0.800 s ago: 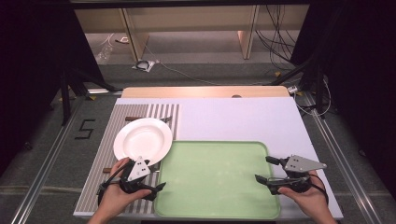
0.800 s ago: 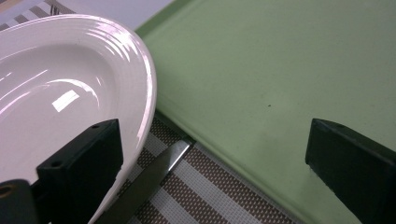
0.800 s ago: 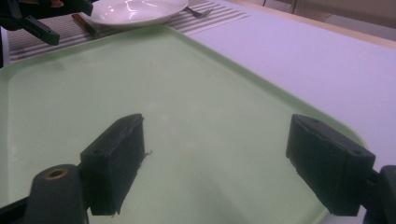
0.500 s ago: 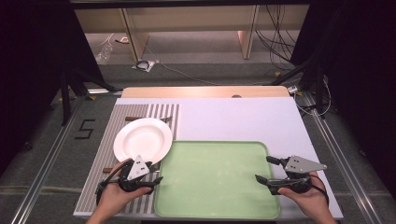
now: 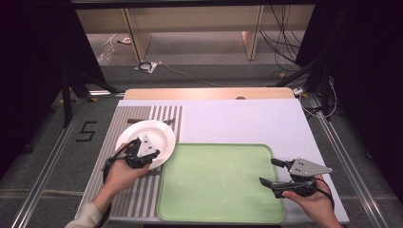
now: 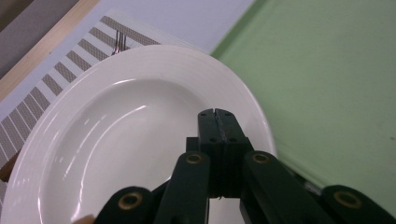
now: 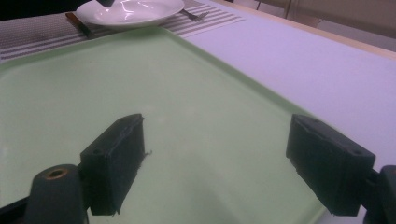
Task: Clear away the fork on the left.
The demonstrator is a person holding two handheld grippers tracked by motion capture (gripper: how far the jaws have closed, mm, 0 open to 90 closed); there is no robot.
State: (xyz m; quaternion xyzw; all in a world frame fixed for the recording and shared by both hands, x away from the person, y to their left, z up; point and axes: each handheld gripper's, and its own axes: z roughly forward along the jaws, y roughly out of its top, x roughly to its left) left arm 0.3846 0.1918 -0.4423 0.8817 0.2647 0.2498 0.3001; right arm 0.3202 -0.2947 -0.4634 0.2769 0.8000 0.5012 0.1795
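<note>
High view, one white plate (image 5: 154, 135) on striped mat (image 5: 121, 190) near table's left edge, left gripper (image 5: 148, 159) clamped tight on plate's near rim, one green tray (image 5: 218, 190) at front edge, right gripper (image 5: 272, 172) gaping empty over tray's right edge, one fork (image 6: 120, 41) behind plate.

A round white plate (image 5: 151, 135) – glossy, with a broad ribbed rim and a shallow empty well – sits on the striped placemat (image 5: 138, 190) at the table's left, its right edge just reaching over the green tray (image 5: 218, 183); a fork (image 5: 167, 120) peeks out from beyond its far side
</note>
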